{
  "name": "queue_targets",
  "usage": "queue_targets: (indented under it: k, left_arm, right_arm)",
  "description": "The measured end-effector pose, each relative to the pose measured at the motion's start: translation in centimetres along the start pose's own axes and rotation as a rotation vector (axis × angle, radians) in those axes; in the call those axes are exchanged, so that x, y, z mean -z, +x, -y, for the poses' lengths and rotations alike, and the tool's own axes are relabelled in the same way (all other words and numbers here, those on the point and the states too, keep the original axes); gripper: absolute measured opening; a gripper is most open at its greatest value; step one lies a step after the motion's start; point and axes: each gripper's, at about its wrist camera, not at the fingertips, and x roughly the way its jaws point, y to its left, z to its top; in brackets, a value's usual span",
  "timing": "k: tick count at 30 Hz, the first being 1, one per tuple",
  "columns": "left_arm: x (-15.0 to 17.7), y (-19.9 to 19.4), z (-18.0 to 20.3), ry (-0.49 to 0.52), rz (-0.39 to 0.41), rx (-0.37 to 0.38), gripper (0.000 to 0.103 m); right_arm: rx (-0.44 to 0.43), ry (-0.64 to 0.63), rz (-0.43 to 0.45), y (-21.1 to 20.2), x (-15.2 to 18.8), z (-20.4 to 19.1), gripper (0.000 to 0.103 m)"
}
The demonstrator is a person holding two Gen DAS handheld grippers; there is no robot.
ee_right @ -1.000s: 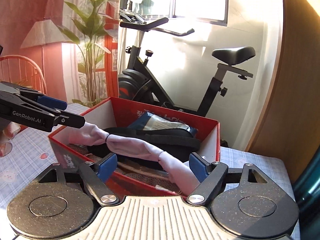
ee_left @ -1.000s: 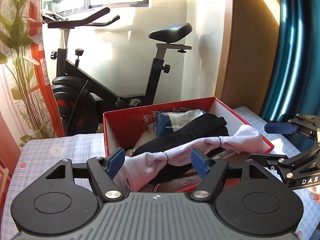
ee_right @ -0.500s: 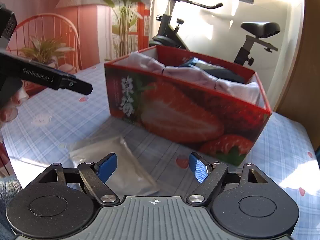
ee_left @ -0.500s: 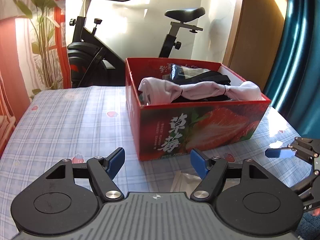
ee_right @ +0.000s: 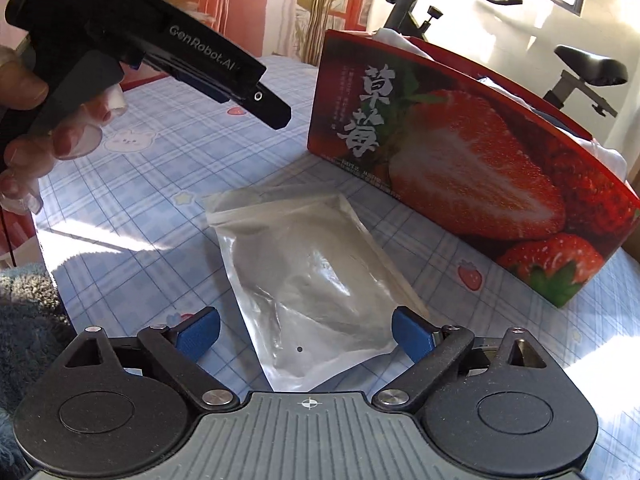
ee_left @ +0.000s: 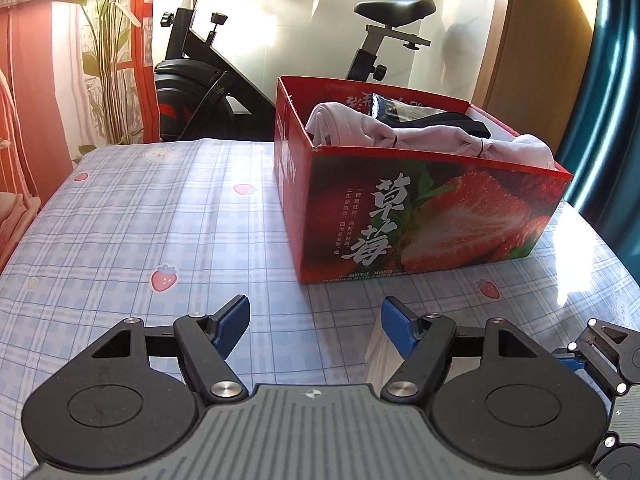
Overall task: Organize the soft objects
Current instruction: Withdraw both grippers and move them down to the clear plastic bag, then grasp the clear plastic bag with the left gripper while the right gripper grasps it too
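Note:
A red strawberry-print box (ee_left: 432, 216) stands on the checked tablecloth, also in the right wrist view (ee_right: 472, 160). A pale pink tied cloth (ee_left: 424, 140) and dark soft items lie in it. A clear plastic zip pouch (ee_right: 316, 284) lies flat on the cloth in front of the box. My left gripper (ee_left: 316, 328) is open and empty, low over the table before the box. My right gripper (ee_right: 306, 332) is open and empty, its fingers either side of the pouch's near end. The left gripper's body (ee_right: 160, 48) shows at upper left in the right wrist view.
An exercise bike (ee_left: 224, 80) and a potted plant (ee_left: 104, 60) stand beyond the table's far edge. A wooden panel and a teal curtain (ee_left: 608, 100) are at the right. A dark fuzzy fabric (ee_right: 28, 320) lies at the table's near left corner.
Both grippers have drawn back from above the box and come down toward the table's near side. The pink cloth stays in the box. The right gripper now frames the pouch.

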Motion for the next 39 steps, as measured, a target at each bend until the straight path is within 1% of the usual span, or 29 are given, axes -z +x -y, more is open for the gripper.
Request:
queue_targets:
  k: [2,6,12,15,18,21,24,26,28,29,30,32,33,36,37,39]
  left_arm:
    - [0.1,0.1,0.0,-0.001,0.003,0.000,0.075]
    - [0.3,0.3,-0.2,-0.009,0.007,0.003,0.075]
    - [0.6,1.0,-0.4,-0.017,-0.011,0.001,0.075]
    - [0.6,1.2,-0.5,-0.017,-0.015,0.001,0.075]
    - [0.5,1.4,-0.6,-0.020,-0.013,-0.002,0.075]
    - [0.4,1.7,-0.8,-0.028,-0.016,-0.002,0.075]
    - [0.3,1.8,-0.7,-0.029,-0.017,0.000,0.075]
    - [0.3,1.7,-0.6,-0.026,-0.015,0.005,0.075]
    - [0.4,1.5,-0.6,-0.021,-0.010,0.006,0.075]
    - [0.4,1.4,-0.6,-0.019,-0.007,0.007,0.075]
    - [0.5,1.2,-0.7,-0.020,-0.002,0.011,0.075]
    - [0.5,1.0,-0.8,-0.024,0.007,0.027,0.075]
    - [0.5,0.9,-0.9,-0.025,0.011,0.041,0.075]
    - [0.7,0.7,-0.6,-0.007,0.017,0.070,0.075]
    - [0.7,0.6,-0.5,0.003,0.018,0.072,0.075]
    - [0.9,0.7,-0.4,0.009,0.016,0.069,0.075]
  right_arm:
    - [0.000,0.003,0.003,0.4,0.0,0.2,0.090]
    - [0.003,0.048,0.009,1.1,-0.2,1.7,0.088]
    - [0.051,0.095,0.024,2.5,-1.1,3.9,0.086]
    - [0.053,0.101,0.033,2.9,-1.4,4.9,0.089]
    - [0.056,0.083,0.028,2.9,-1.2,4.9,0.089]
    - [0.057,0.072,0.024,2.7,-1.2,4.5,0.087]
    - [0.060,0.050,0.016,2.5,-1.0,4.2,0.087]
    - [0.087,0.024,0.015,2.3,-1.0,4.2,0.083]
    - [0.126,0.017,0.020,2.1,-1.1,4.5,0.067]
    - [0.142,0.028,0.023,2.0,-1.1,5.0,0.062]
    - [0.150,0.045,0.025,1.9,-1.2,5.6,0.053]
    - [0.141,0.093,0.046,1.6,-1.4,6.9,0.053]
    - [0.145,0.118,0.064,1.4,-1.6,7.7,0.051]
    - [0.157,0.153,0.093,0.9,-2.4,9.1,0.050]
    - [0.152,0.164,0.099,0.7,-2.6,9.6,0.051]
    - [0.106,0.166,0.098,0.5,-2.9,9.8,0.052]
